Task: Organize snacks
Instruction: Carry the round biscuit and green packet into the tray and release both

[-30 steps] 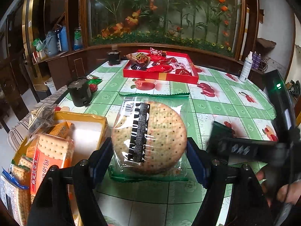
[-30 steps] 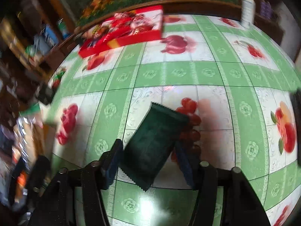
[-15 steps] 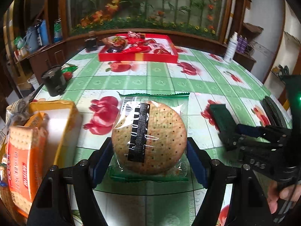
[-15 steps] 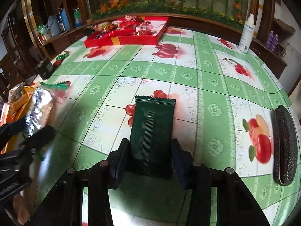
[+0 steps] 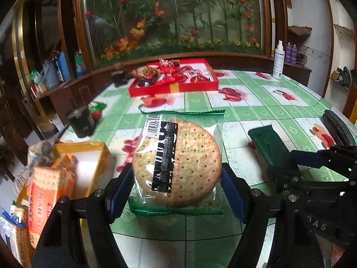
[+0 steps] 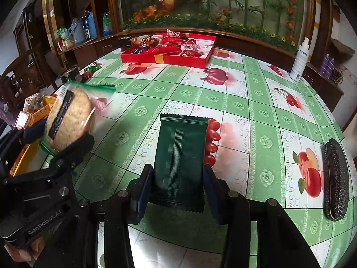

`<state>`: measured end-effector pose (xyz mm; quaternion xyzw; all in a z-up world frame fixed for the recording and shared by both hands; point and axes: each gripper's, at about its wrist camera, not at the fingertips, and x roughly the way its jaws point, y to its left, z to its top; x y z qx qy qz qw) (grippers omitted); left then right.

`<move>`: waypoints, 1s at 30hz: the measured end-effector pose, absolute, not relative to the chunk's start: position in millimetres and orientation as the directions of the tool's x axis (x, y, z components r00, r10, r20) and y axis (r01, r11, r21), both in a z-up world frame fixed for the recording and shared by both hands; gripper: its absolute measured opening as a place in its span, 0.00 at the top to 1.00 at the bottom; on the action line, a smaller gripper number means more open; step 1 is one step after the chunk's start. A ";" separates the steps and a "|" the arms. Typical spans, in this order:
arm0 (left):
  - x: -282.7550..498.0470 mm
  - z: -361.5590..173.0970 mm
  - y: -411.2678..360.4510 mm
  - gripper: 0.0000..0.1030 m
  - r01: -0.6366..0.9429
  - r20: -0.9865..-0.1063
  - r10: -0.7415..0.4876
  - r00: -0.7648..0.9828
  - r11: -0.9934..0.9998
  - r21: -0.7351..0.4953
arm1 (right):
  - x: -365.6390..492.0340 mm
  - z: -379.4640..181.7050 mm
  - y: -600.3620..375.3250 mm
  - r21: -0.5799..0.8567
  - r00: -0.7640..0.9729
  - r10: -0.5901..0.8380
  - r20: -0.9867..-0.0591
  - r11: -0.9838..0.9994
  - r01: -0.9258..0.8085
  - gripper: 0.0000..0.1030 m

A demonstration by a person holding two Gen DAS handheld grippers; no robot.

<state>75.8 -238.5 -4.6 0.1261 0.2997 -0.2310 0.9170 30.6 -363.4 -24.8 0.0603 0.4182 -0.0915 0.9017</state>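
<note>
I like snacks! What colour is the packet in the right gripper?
Dark green packet, seen best in the right wrist view.

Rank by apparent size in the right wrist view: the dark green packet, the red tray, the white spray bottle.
1. dark green packet, though it sits nearest the camera
2. red tray, close behind despite lying farther away
3. white spray bottle

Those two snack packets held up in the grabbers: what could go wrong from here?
1. The round cracker pack is squeezed at its edges by the left gripper; a hard squeeze might crack the cracker.
2. The right gripper holds the slick dark green packet only near its bottom end, so it could slip out.
3. The yellow box of crackers looks crowded, so adding more may be awkward.
</note>
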 end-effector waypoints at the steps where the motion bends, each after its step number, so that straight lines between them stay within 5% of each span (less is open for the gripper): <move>1: 75.4 -3.5 -237.8 0.27 0.497 -0.602 -0.348 0.719 0.863 0.095 | 31.0 -25.0 -362.7 0.031 0.633 -0.114 -0.766 0.976 0.214 0.53; 30: 69.0 4.2 -234.0 0.27 0.479 -0.543 -0.348 0.764 0.870 0.117 | 30.3 -27.9 -360.0 0.028 0.633 -0.114 -0.766 0.977 0.210 0.53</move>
